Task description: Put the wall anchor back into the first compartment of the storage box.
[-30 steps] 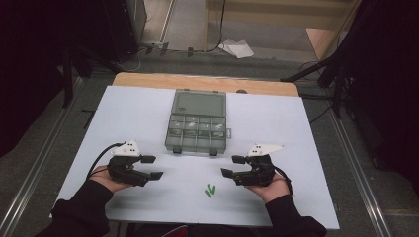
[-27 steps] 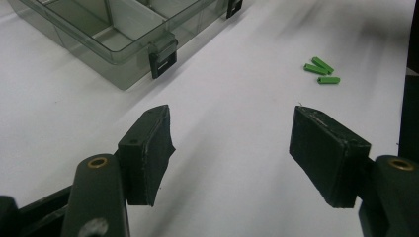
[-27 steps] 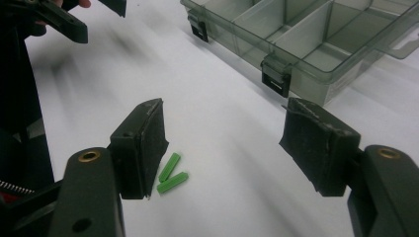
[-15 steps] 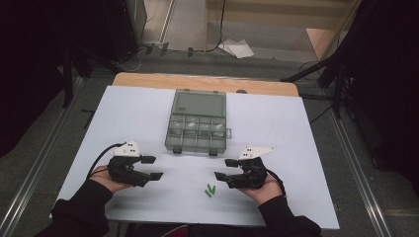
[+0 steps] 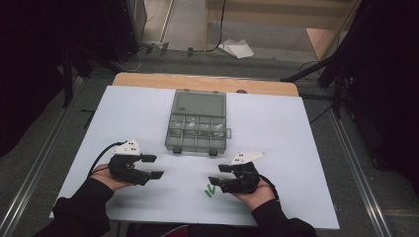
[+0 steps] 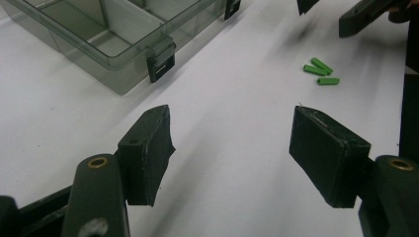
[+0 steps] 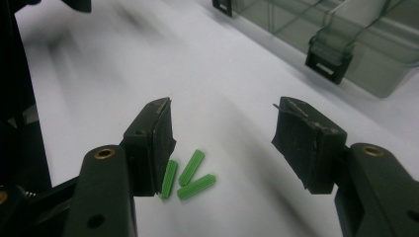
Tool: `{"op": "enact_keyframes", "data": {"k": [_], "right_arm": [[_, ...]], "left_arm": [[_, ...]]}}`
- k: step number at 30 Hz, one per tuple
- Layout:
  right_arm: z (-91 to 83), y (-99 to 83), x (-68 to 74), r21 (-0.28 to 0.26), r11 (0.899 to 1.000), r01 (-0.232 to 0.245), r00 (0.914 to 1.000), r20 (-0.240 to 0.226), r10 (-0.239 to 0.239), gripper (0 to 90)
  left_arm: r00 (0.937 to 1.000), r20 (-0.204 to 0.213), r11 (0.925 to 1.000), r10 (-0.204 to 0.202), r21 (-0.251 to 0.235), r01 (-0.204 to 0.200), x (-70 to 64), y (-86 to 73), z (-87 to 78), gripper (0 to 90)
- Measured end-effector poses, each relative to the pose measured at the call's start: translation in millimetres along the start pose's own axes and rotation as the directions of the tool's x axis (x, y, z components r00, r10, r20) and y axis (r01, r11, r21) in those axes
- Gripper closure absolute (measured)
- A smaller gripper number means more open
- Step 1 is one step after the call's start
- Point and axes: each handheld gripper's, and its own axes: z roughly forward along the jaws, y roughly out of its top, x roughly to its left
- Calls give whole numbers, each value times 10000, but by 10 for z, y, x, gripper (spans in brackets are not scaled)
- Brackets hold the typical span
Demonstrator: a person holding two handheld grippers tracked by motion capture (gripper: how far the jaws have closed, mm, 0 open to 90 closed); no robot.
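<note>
my right tool (image 5: 216,178) sits low at the near edge of the white-covered table (image 5: 296,148), held in my right hand (image 5: 254,190), its two black jaws spread wide with nothing between them. in the right gripper view the three small green plastic wall plugs (image 7: 188,177) lie loose on the white sheet, bunched together and fanned a little, just beside my left-hand jaw in that view and touching neither pad as far as i can see. from the high view those plugs (image 5: 210,190) are just in front of the right tool's tips, on their near side.

my left tool (image 5: 152,167) rests a bit further over, in my left hand (image 5: 109,175), jaws likewise spread apart and holding nothing; it stands well apart from the plugs, which show small and off to the far right in the left gripper view (image 6: 319,72).

beyond both tools, toward the middle of the table, stands the clear grey plastic compartment box (image 5: 197,123) with its lid open, black latches on its near wall. its near corner (image 6: 113,44) shows in the left gripper view, and one latch (image 7: 328,61) in the right gripper view.
</note>
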Motion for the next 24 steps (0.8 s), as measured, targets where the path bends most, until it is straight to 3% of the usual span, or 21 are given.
{"op": "enact_keyframes", "data": {"k": [10, 17, 24], "right_arm": [[87, -41, 73, 311, 9995, 73, 10000, 32, -74, 439], [135, -68, 102, 519, 9987, -8, 9999, 137, 0, 555], [191, -81, 137, 669, 9977, 52, 9999, 88, -58, 578]], "left_arm": [[9999, 52, 9999, 95, 57, -95, 4, 18, 19, 317], [9996, 102, 9995, 266, 145, -268, -21, 29, 30, 317], [9998, 68, 9998, 180, 86, -180, -14, 21, 41, 317]]}}
